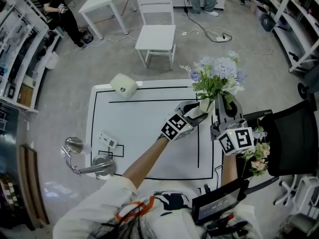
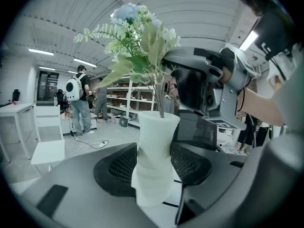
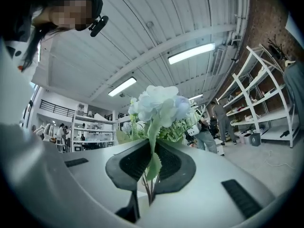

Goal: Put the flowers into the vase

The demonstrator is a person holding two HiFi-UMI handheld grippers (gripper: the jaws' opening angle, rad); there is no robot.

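Note:
A white ribbed vase (image 1: 205, 105) stands near the right side of the table, and my left gripper (image 1: 199, 112) is shut on it. In the left gripper view the vase (image 2: 154, 160) sits between the two pads. A bunch of pale blue and white flowers (image 1: 217, 75) rises above the vase, its stems going down into the vase's mouth. My right gripper (image 1: 222, 104) is shut on the stems just right of the vase. In the right gripper view the thin stems (image 3: 149, 189) are pinched between the pads, below the blooms (image 3: 159, 106).
The white table (image 1: 139, 143) has black lines on it. A pale green roll (image 1: 123, 85) lies at its far left corner, a small white device (image 1: 107, 141) near the left edge. A second flower bunch (image 1: 257, 156) lies by a black chair (image 1: 294, 138) at right. A white chair (image 1: 157, 31) stands beyond.

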